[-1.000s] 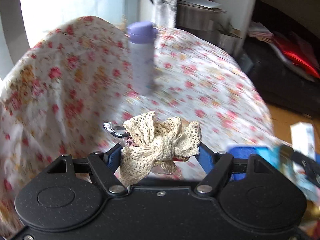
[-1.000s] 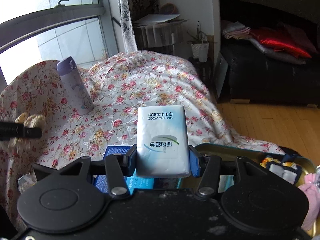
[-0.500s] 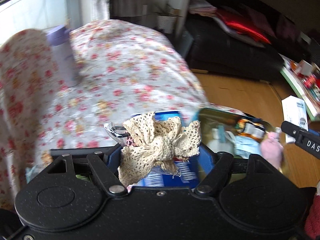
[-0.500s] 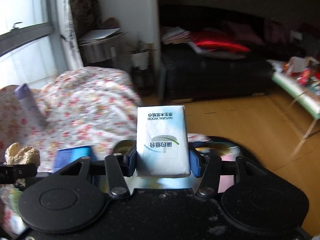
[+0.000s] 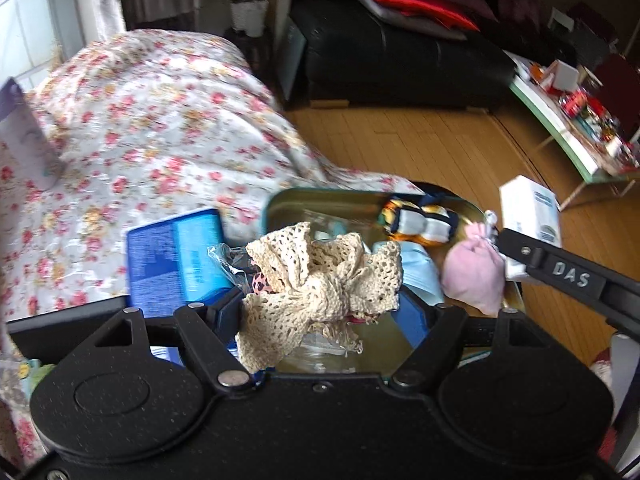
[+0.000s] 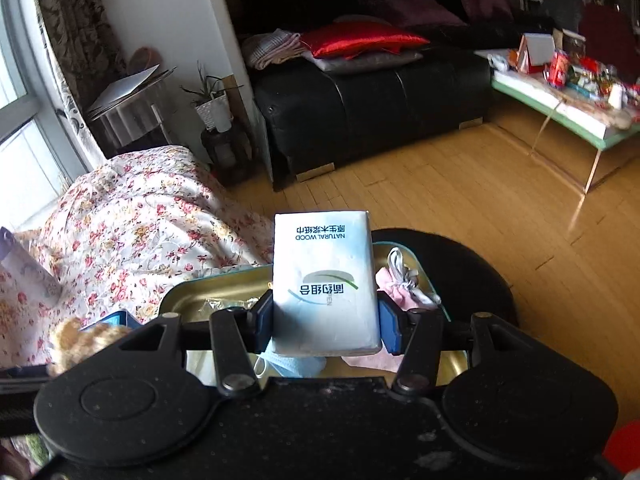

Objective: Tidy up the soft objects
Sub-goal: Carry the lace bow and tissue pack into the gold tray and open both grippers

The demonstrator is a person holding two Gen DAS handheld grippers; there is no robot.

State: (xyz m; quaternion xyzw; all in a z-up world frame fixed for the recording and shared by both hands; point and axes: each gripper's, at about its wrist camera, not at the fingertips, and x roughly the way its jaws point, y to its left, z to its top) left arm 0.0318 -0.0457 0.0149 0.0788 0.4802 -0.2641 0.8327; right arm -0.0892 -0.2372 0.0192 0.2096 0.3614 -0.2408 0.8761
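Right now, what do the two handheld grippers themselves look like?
Both are matte black, speckled plastic. The left gripper and right gripper each have two round housings, angled linkage bars with silver pivot screws, and blue finger pads. Seen from the left wrist view, the right one's side bears raised "DAS" lettering. No cables or sleeves show.

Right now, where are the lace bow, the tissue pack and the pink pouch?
lace bow point(image 5: 320, 280), left wrist view, on its knotted middle.
tissue pack point(image 6: 325, 280), right wrist view, on its printed face.
pink pouch point(image 5: 474, 270), left wrist view, on its cloth body.

A beige crochet bow point(image 5: 320, 280) and a white tissue pack point(image 6: 325, 280) hang above the tin tray point(image 6: 208, 288).
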